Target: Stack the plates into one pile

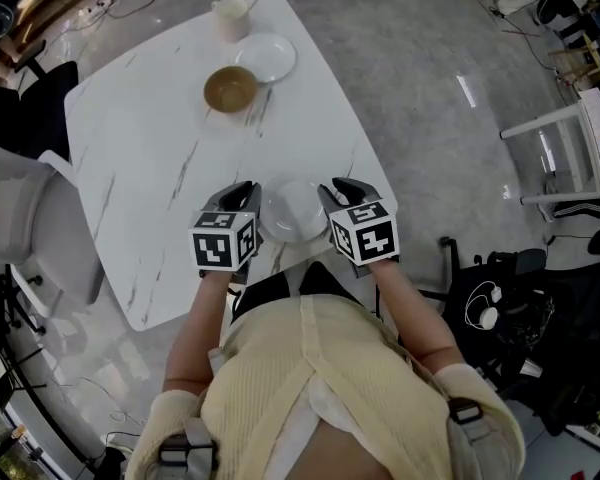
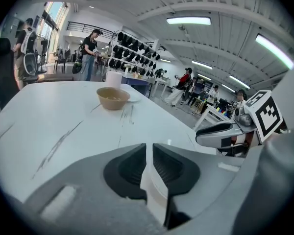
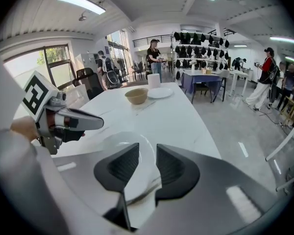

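White plate (image 1: 293,211) at table (image 1: 130,168) edge, six o'clock. Left gripper (image 1: 244,198), plate's nine o'clock, pinches rim narrowly. Right gripper (image 1: 333,194), three o'clock, straddles rim, wider, unclamped.

head view looks steeply down; both gripper views share the table (image 1: 150,168).

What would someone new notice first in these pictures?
The left gripper pinches the near plate at the front edge of the table, and the right gripper has the opposite rim between its jaws. At the table's other end stand a tan bowl, the far plate beside it and a cup.
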The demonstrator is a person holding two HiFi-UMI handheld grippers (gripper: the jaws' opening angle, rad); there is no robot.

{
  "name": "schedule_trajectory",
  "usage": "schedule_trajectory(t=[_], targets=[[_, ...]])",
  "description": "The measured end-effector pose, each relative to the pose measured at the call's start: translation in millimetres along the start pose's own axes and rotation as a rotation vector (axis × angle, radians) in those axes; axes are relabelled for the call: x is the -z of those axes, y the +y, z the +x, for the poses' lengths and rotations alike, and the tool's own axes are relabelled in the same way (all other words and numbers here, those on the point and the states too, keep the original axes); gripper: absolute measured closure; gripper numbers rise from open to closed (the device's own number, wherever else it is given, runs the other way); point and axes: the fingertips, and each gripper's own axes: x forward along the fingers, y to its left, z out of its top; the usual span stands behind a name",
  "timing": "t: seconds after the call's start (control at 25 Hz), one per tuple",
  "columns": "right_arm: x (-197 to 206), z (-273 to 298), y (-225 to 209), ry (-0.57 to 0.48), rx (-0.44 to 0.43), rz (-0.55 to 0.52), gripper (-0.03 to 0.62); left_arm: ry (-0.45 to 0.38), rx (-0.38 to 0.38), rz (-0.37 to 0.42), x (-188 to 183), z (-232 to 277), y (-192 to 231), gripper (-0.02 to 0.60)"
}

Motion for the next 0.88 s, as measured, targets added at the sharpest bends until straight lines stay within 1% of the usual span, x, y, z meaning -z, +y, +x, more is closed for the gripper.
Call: schedule_trajectory(t=[0.24,0.44,0.52,0.64,0.68,0.76,0.84,0.88], targets=[[-55,-8,13,-0.126,-0.03,-0.02,0.477,-0.074,0.067,0.051,-34,-24,11,0.535],[-104,-20,21,-0.229,-0.078,-0.037,0.476,-0.163,0.084,0.045,-59,-49,34,0.555],[-121,-27,22,-0.252,-0.103,-0.056,0.476,-0.186,0.075,0.03,-64,-53,43,0.555],[-143,-32,16,-0.266,-0.147,-0.083,0.476,-0.208,0.036,0.014,-67,-55,54,0.555],[-150,-32,13,-0.268,-0.171,-0.077,0.476,-0.216,0.028,0.008,-69,-55,55,0.555],[-165,-28,3,-0.279,-0.238,-0.032,0.476,-0.246,0.023,-0.011,-78,-55,54,0.556],[-180,-20,-9,-0.293,-0.297,0.016,0.476,-0.29,0.015,-0.037,-91,-54,52,0.561],[-185,-15,-16,-0.294,-0.315,0.022,0.476,-0.312,0.005,-0.049,-97,-52,50,0.561]])
